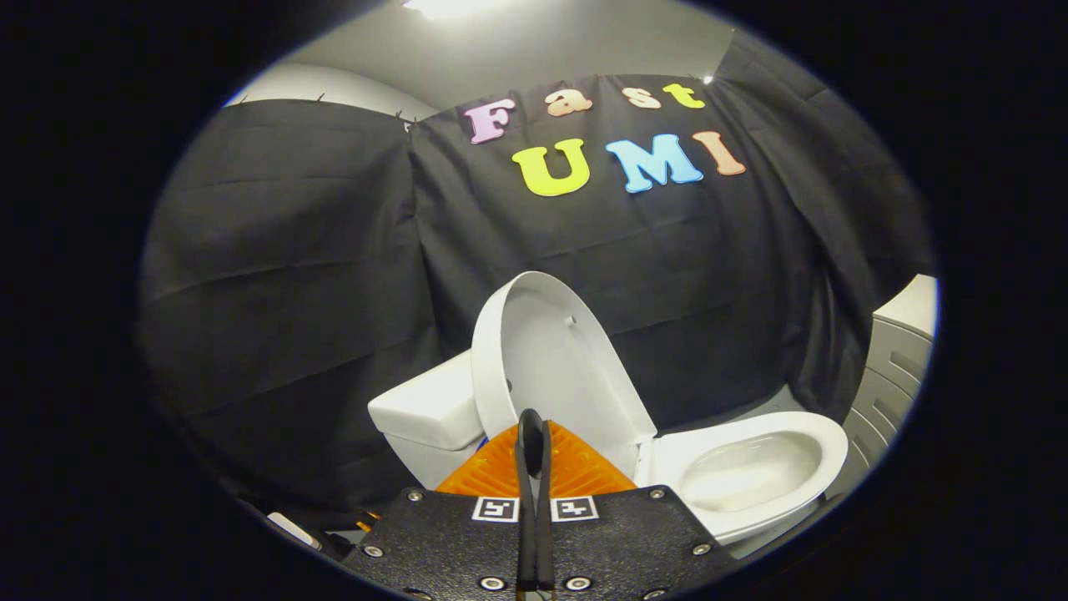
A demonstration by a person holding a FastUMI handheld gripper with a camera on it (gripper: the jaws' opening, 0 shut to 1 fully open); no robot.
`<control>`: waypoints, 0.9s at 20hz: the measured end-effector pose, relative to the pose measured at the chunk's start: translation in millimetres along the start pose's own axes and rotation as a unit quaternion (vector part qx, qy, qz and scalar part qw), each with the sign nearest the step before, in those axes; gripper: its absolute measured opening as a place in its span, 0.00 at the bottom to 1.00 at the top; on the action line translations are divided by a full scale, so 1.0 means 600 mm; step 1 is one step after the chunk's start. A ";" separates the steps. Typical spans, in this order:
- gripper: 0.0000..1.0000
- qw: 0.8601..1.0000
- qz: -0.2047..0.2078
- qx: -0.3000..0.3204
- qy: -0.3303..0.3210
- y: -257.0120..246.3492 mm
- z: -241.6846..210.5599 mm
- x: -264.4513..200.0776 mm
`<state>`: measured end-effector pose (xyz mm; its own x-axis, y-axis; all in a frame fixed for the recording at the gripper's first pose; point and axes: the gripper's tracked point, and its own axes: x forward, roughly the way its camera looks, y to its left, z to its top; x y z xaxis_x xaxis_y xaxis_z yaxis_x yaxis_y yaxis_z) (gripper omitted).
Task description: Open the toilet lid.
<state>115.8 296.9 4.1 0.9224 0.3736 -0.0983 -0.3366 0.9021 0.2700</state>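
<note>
My tongs [534, 434] are pressed together with nothing between them, their black fingers [527, 467] meeting at the tips. Just beyond them the toilet lid [559, 359] stands raised, leaning back toward the tank [425, 409] on the left. The open seat and bowl [751, 472] lie to the right, near a grey cabinet [893, 367].

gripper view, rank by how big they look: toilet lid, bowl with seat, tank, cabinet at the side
1. toilet lid, raised upright, largest
2. bowl with seat, close behind it
3. tank, partly hidden by the lid
4. cabinet, cut off at the side, so its rank is unsure
The gripper sits closed, holding nothing, just before the lid.
</note>
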 end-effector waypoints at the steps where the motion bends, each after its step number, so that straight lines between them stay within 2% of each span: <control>1: 0.00 1.000 -0.001 -0.003 -0.001 -0.001 0.003 0.001; 3: 0.00 1.000 0.011 0.001 -0.002 0.003 0.007 -0.002; 4: 0.04 1.000 0.017 0.011 -0.001 0.007 0.003 0.000; 5: 0.20 0.999 0.022 0.031 -0.002 0.003 0.004 -0.003; 6: 0.25 0.998 0.021 0.051 -0.008 -0.004 0.008 -0.007; 7: 0.40 0.998 0.014 0.065 -0.020 -0.016 0.019 -0.013; 9: 0.89 0.997 0.005 0.076 -0.032 -0.027 0.031 -0.021; 10: 0.96 0.997 0.003 0.075 -0.032 -0.028 0.032 -0.023; 15: 0.96 0.997 -0.002 0.042 -0.063 -0.044 0.097 -0.064; 18: 0.95 0.995 -0.034 0.032 -0.093 -0.090 0.138 -0.098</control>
<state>95.4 208.4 74.5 0.9635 0.2610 0.0597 -0.2658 0.9055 0.3306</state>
